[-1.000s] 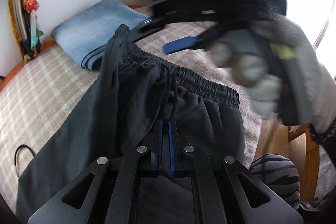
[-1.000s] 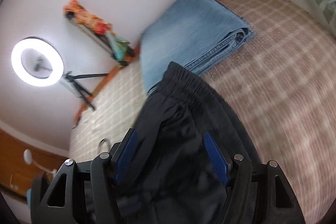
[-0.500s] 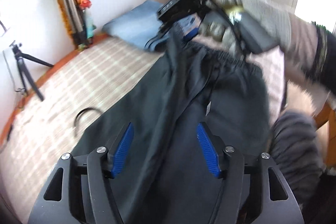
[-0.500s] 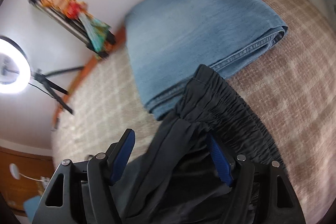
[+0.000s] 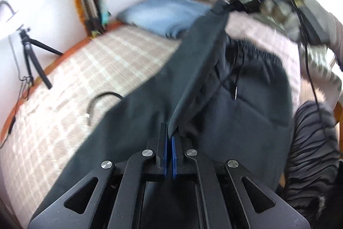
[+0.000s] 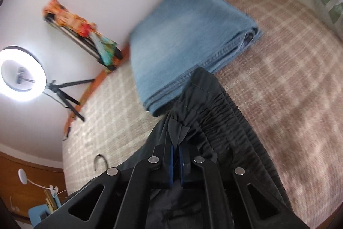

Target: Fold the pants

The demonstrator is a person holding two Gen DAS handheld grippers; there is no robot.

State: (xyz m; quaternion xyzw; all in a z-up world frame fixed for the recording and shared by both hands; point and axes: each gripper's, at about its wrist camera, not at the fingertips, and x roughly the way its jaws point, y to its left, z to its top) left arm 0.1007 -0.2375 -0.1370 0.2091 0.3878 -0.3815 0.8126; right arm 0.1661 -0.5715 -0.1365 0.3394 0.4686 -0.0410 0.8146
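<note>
Pants [image 5: 246, 113]: dark, thin woven fabric, limp and light, lying on the bed [image 5: 70, 104] across the centre and lower right of the left wrist view. Expect the cloth to drape and sag between holds, not to keep a crease unaided. The gathered elastic waistband [image 6: 223, 108] is the thickest, least slippery part and gives the firmest hold; a thin drawcord [image 5: 234, 87] hangs loose near it and may snag.

Left claw [image 5: 169, 143]: pressed together, pinching a raised fold of the cloth at lower centre. Right claw [image 6: 176, 150]: pressed together on a bunched tuck at the waistband's end; in the left view it appears at upper right with the edge stretched taut between the two holds.

Bed cover: coarse checked weave, likely to grip the cloth. Folded jeans [image 6: 188, 35], stiffer denim with stitched hems, lie just beyond the waistband.
</note>
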